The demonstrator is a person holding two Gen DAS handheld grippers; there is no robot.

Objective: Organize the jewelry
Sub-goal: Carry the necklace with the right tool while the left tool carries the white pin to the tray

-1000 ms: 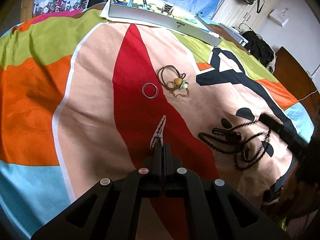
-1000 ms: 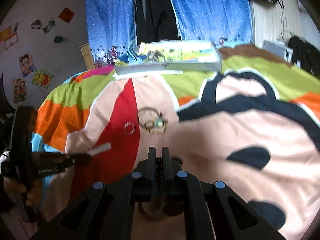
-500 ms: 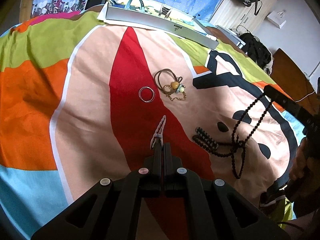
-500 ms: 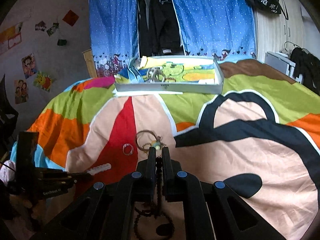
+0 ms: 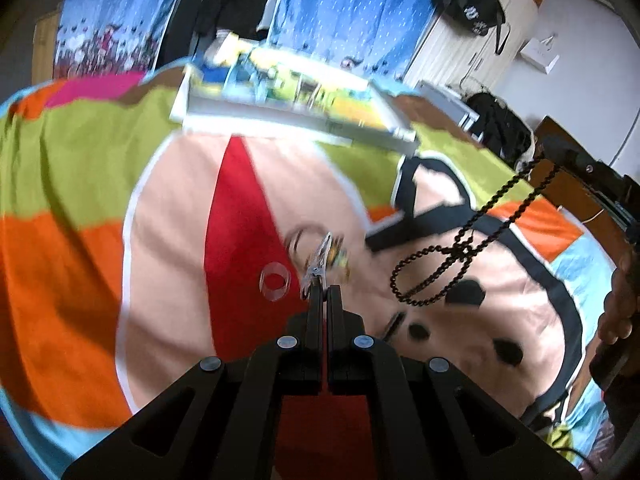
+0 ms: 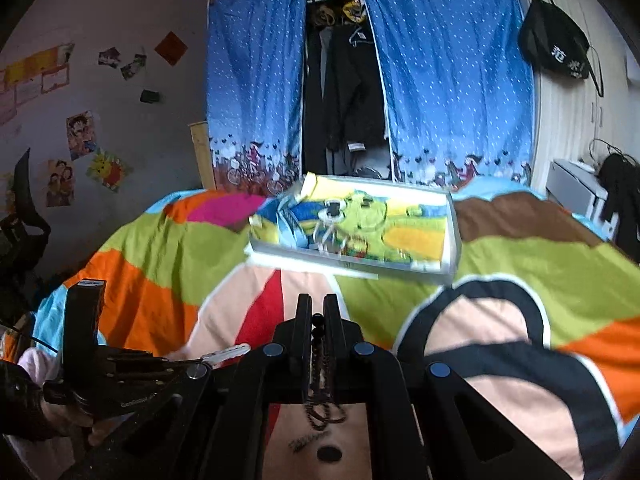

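Jewelry mid-transfer: our right gripper (image 6: 318, 312) has its fingers pinched on the black bead necklace (image 5: 460, 250), lifted clear of the bed (image 5: 80, 200), our left gripper (image 5: 324, 294) nips a hair clip (image 5: 320, 258); next we judge both go to the tray (image 6: 450, 240).

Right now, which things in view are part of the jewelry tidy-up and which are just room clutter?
Job:
black bead necklace, in right gripper
hair clip, in left gripper
ring
tangled jewelry pile
white tray

Lying about:
black bag
hanging clothes
posters
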